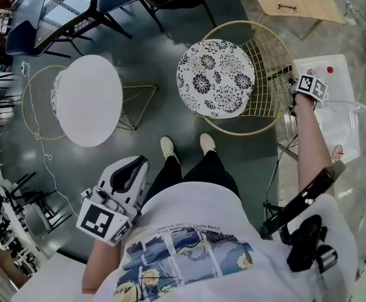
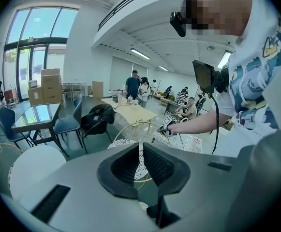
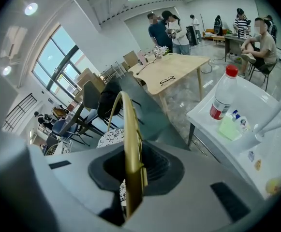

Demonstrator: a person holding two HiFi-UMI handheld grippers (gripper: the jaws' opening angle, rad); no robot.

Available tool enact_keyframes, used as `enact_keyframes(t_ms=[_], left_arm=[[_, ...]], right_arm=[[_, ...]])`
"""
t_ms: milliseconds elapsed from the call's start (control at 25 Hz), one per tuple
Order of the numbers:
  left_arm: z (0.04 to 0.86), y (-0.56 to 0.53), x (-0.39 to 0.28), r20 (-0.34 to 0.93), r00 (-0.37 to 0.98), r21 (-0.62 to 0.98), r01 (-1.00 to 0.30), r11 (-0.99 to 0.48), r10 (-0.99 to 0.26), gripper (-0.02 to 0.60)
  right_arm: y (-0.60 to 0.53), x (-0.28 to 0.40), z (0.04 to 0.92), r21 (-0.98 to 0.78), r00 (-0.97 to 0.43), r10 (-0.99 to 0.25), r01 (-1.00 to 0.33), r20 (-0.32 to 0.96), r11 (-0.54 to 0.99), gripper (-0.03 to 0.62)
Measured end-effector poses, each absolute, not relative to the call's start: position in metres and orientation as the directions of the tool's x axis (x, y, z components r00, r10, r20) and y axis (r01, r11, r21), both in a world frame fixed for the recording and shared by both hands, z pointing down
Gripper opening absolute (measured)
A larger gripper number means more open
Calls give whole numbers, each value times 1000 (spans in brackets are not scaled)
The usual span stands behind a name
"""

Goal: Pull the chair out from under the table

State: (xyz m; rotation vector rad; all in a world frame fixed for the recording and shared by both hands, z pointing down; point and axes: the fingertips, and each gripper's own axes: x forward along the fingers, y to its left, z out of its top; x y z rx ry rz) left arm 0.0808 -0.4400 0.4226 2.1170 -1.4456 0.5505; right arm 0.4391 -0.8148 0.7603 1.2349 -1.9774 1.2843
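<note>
While clamping the thin gold rim [image 3: 129, 129] of the chair [image 1: 215, 77], seat just left of the right gripper [image 3: 133, 168], risks slipping off or tipping it under a skewed pull; left gripper [image 2: 141, 163] closed, empty, well apart.

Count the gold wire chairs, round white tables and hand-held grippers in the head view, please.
Gold wire chairs: 2
Round white table: 1
Hand-held grippers: 2
Total: 5

Bright daylight from windows [image 2: 37, 38]; fisheye edges darken and warp.
</note>
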Motion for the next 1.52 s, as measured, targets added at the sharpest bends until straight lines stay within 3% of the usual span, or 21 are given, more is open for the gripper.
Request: enact_keyframes(t_ms=[440, 760, 960, 1240, 1520], left_arm=[[428, -437, 61, 571, 363, 193, -931, -309, -736, 11], [420, -388, 35, 512, 425, 209, -904, -372, -747, 11], [414, -341, 0, 429, 495, 226, -869, -441, -756, 11], [402, -259, -50, 329, 569, 289, -820, -493, -754, 11], [413, -188, -41, 340, 665, 287, -746, -600, -665, 9]], right_arm=[[-820, 442, 751, -386, -430, -516, -901, 741, 197, 66], [-756, 444, 652, -50, -221, -666, -963, 713, 266, 75], [-653, 343, 591, -23, -367, -648, -879, 667, 476, 66], [-441, 178, 532, -171, -631, -501, -706, 592, 687, 15], [-270, 105, 473, -243, -775, -382, -551, 504, 798, 14]])
